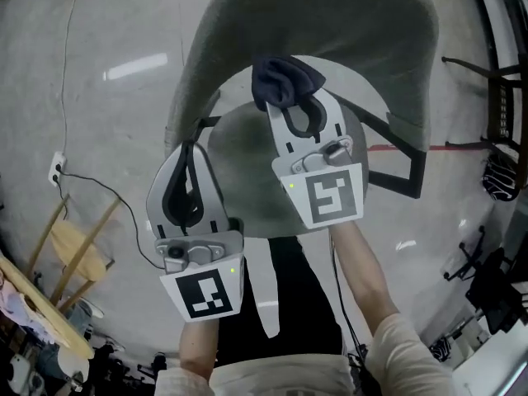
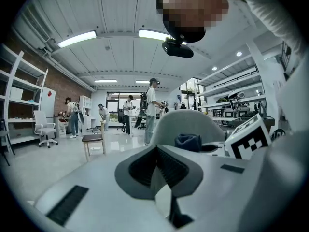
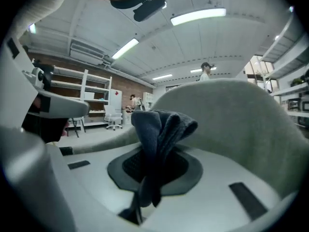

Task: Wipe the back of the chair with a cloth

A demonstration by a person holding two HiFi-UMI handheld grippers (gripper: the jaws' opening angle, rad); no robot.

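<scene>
A grey upholstered chair stands below me, its curved back (image 1: pixel 330 15) at the top of the head view and its seat (image 1: pixel 247 172) under the grippers. My right gripper (image 1: pixel 290 106) is shut on a dark blue cloth (image 1: pixel 285 81), held bunched just inside the back's lower edge. In the right gripper view the cloth (image 3: pixel 157 127) stands up between the jaws (image 3: pixel 153 164), with the chair back (image 3: pixel 241 124) close behind it. My left gripper (image 1: pixel 188 151) hovers over the seat's left side, shut and holding nothing. The left gripper view shows its jaws (image 2: pixel 157 151), the back (image 2: pixel 190 122) and the cloth (image 2: pixel 188 141).
A black armrest frame (image 1: pixel 396 163) juts from the chair's right. A wooden stool (image 1: pixel 78 250) and a floor socket with cable (image 1: pixel 56 170) lie left; a black rack (image 1: pixel 503 97) stands right. Several people (image 2: pixel 152 108), a wooden chair (image 2: pixel 94 139) and shelving stand far off.
</scene>
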